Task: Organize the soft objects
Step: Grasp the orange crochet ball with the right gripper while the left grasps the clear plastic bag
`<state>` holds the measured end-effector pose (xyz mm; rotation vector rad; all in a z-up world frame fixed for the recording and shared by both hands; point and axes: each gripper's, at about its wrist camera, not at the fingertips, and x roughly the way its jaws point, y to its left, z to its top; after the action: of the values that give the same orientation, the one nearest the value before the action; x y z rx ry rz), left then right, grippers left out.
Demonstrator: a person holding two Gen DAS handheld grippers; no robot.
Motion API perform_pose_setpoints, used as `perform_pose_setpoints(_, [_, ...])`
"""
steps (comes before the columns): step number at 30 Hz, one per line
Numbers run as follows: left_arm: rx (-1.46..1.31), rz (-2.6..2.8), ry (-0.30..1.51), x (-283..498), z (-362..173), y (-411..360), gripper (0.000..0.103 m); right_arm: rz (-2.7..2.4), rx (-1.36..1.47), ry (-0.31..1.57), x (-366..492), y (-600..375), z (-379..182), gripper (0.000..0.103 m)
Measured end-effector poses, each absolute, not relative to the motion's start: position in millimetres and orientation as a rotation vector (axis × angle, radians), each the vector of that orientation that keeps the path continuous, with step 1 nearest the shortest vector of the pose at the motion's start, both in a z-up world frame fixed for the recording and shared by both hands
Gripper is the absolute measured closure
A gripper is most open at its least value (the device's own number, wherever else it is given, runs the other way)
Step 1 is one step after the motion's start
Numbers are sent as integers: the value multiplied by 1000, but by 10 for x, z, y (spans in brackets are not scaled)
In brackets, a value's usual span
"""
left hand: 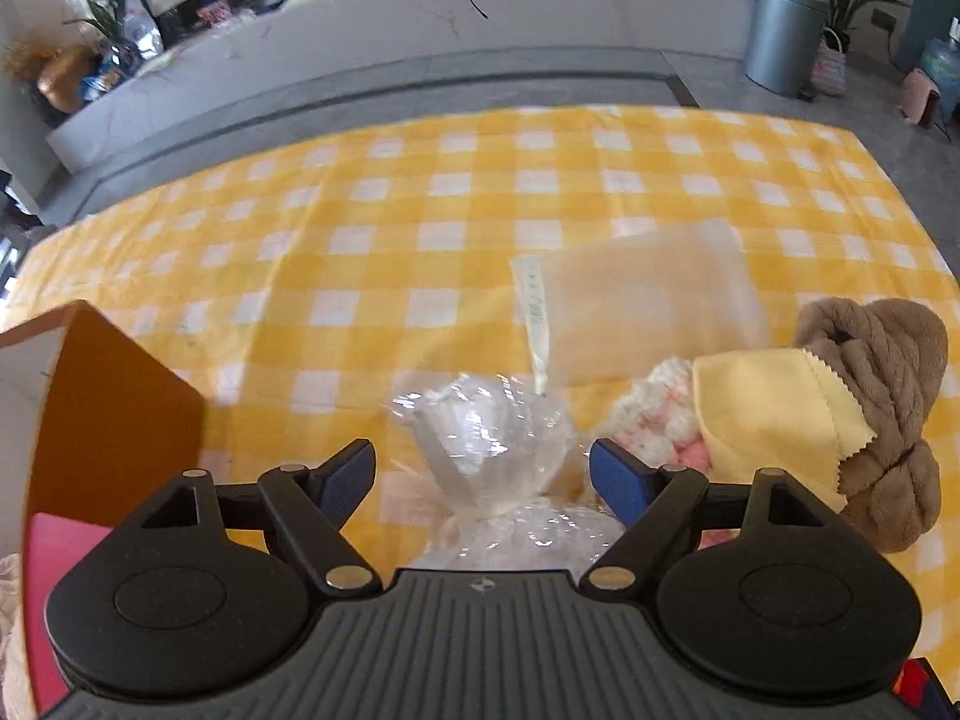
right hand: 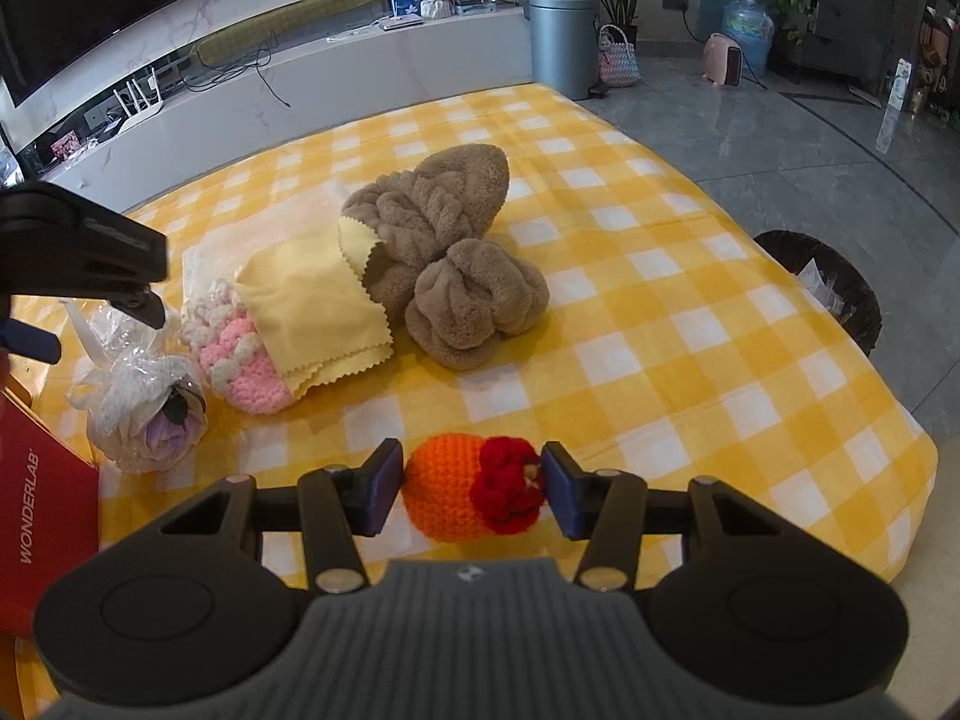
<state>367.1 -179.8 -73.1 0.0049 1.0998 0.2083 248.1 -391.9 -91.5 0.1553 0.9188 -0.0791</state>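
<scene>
My left gripper [left hand: 482, 474] is open, its fingers either side of a clear cellophane-wrapped bundle [left hand: 492, 450] on the yellow checked tablecloth [left hand: 420, 204]. The same bundle [right hand: 144, 414], holding a purple flower, shows in the right wrist view under the left gripper [right hand: 84, 276]. My right gripper [right hand: 471, 495] has its pads against both sides of an orange and red crochet toy [right hand: 474, 492]. Beside the bundle lie a pink and white crochet piece [right hand: 240, 360], a yellow cloth [right hand: 318, 312] and a brown plush towel [right hand: 450, 258].
An orange-red box [left hand: 114, 414] stands at the table's left edge, labelled WONDERLAB in the right wrist view [right hand: 36, 516]. A flat translucent bag [left hand: 648, 306] lies behind the bundle. A dark wastebasket [right hand: 834, 282] stands on the floor right of the table.
</scene>
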Motion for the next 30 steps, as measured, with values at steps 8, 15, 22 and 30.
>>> perform_pose_setpoints(8, [-115, 205, 1161, 3911, -979, -1645, 7, -29, 127, 933, 2509, -3810, -932, 52])
perform_pose_setpoints(15, [-182, 187, 1131, 3940, -1064, -1554, 29, -24, 102, 936, 2511, -3759, -941, 52])
perform_pose_setpoints(22, [-62, 173, 1105, 3874, -991, -1709, 48, -22, 70, 944, 2518, -3695, -942, 52])
perform_pose_setpoints(30, [1, 150, 971, 3496, -690, -1812, 51, -13, 106, 933, 2503, -3740, -934, 52])
